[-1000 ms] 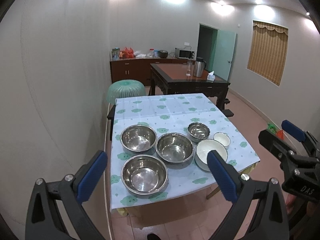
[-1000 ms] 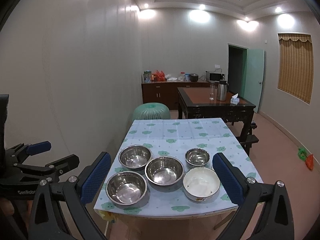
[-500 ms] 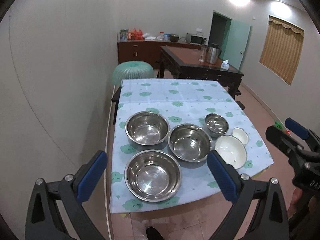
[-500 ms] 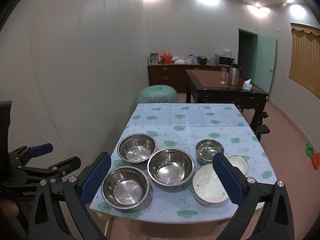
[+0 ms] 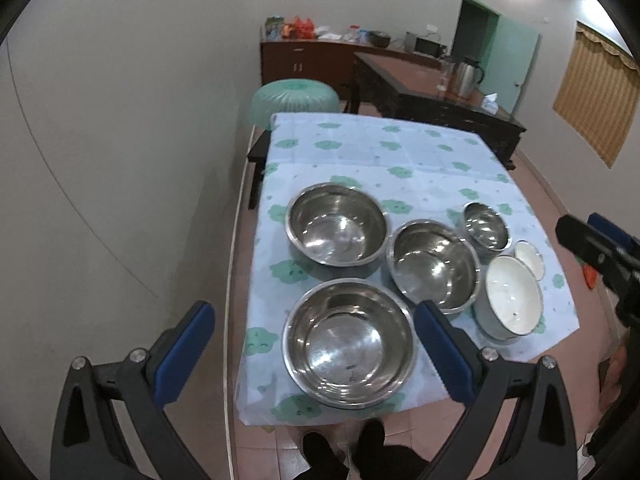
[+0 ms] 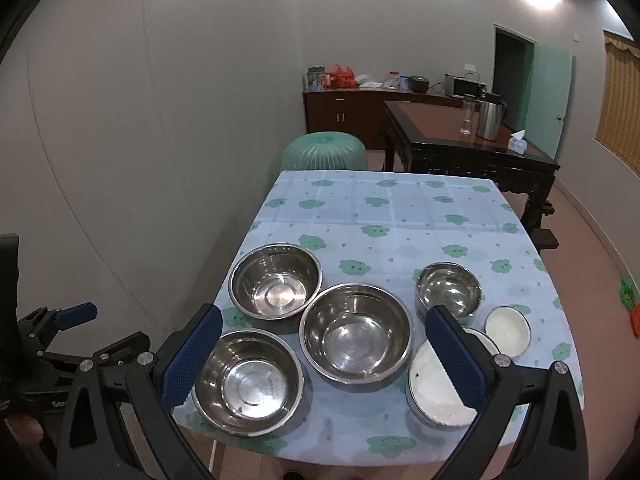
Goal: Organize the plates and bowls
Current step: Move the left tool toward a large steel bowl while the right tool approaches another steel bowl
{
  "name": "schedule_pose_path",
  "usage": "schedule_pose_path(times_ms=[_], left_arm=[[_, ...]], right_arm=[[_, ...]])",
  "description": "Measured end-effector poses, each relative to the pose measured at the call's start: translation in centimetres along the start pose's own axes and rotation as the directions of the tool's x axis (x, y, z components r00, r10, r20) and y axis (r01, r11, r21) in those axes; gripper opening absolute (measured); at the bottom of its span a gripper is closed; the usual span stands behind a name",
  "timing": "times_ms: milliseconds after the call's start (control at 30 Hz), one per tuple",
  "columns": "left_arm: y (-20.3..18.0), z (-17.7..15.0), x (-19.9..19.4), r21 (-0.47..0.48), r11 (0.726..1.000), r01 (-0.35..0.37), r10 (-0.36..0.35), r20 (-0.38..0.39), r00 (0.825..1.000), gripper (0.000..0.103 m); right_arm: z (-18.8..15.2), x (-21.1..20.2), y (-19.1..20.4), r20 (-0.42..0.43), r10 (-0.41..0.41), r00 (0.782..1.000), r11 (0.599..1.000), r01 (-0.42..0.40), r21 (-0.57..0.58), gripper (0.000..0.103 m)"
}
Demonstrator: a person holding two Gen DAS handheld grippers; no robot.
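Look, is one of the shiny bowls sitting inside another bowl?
No, all four steel bowls sit apart on the tablecloth, none nested.

steel bowls [image 5: 349, 344]: polished, mirror-bright metal;
white bowls [image 5: 513, 297]: glossy, enamel-like;
tablecloth [image 6: 400, 216]: matt, creased;
gripper pads [image 6: 192, 356]: textured blue

Kettle [image 6: 491, 120] on dark table [image 6: 440, 128].

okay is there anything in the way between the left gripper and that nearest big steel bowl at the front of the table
Nothing visible stands in the way. The left gripper hangs open above and in front of the nearest steel bowl, with only air between them. The other steel bowls sit farther back, and the white bowl is off to the right.
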State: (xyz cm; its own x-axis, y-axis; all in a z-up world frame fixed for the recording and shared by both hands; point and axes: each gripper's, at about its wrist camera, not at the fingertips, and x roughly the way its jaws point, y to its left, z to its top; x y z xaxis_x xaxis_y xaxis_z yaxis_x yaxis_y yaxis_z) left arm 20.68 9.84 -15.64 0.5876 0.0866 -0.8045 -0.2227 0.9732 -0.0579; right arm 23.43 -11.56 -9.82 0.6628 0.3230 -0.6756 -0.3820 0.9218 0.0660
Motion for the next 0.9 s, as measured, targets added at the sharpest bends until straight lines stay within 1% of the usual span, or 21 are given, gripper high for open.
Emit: schedule_pose_path(times_ms=[233, 500, 667, 767, 833, 900], left_arm=[[0.8, 1.2, 3.2, -0.039, 0.997, -0.061, 0.060, -0.037, 0.998, 0.101], [1.7, 3.6, 7.1, -0.103, 0.990, -0.101, 0.090, -0.103, 0.991, 0.101], [1.5, 4.9, 10.5, -0.120, 0.985, -0.123, 0.104, -0.153, 0.983, 0.101], [1.5, 5.2, 12.6, -0.124, 0.982, -0.139, 0.114, -0.193, 0.975, 0.100], [1.6, 5.6, 14.2, -0.130, 0.982, -0.139, 0.110, -0.210, 0.972, 0.100], [1.6, 5.8, 15.4, -0.126, 0.978, -0.168, 0.135, -0.234, 0.963, 0.100]], right_arm=[[1.1, 4.6, 0.4, -0.052, 0.045, 0.998, 0.998, -0.047, -0.043, 0.102], [3.2, 11.4, -0.4, -0.131, 0.108, 0.986, 0.991, -0.116, -0.060, 0.102], [3.9, 16.7, -1.6, -0.207, 0.119, 0.971, 0.989, -0.135, -0.062, 0.102], [4.0, 19.9, -2.6, -0.259, 0.142, 0.955, 0.987, -0.155, -0.032, 0.102], [4.0, 21.9, -3.0, -0.294, 0.135, 0.946, 0.988, -0.150, -0.031, 0.102], [4.0, 23.4, -3.2, -0.318, 0.126, 0.940, 0.988, -0.146, -0.040, 0.102]])
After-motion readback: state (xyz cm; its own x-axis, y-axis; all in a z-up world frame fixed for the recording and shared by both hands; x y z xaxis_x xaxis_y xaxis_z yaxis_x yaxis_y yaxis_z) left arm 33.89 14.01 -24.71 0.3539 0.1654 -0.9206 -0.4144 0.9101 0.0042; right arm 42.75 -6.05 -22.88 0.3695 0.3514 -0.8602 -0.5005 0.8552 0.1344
